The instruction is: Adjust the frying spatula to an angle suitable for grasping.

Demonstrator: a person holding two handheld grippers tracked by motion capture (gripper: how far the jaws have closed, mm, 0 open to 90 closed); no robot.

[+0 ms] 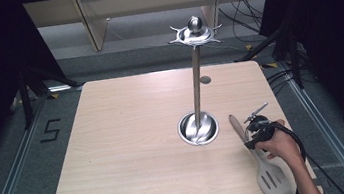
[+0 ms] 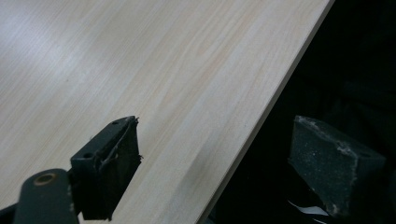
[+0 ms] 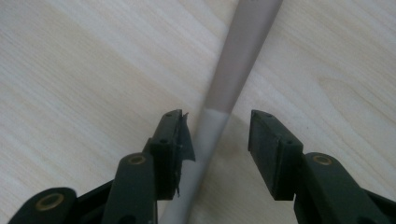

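spatula (image 1: 265, 165): one, lower right of high view, blade cut by frame edge | rack (image 1: 197, 78): one, centre | right gripper (image 3: 215, 135): jaws apart astride spatula handle, left pad nearly touching | left gripper (image 2: 215, 149): open, bottom edge, over table (image 2: 163, 70) rim

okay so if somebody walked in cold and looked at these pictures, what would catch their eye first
Probably the tall metal stand rising from its round base right of the table's middle, its hooked top empty. Next, the slotted spatula lying flat near the right edge, with the right gripper straddling its handle, jaws not yet pressing. The left gripper sits open over the near edge.
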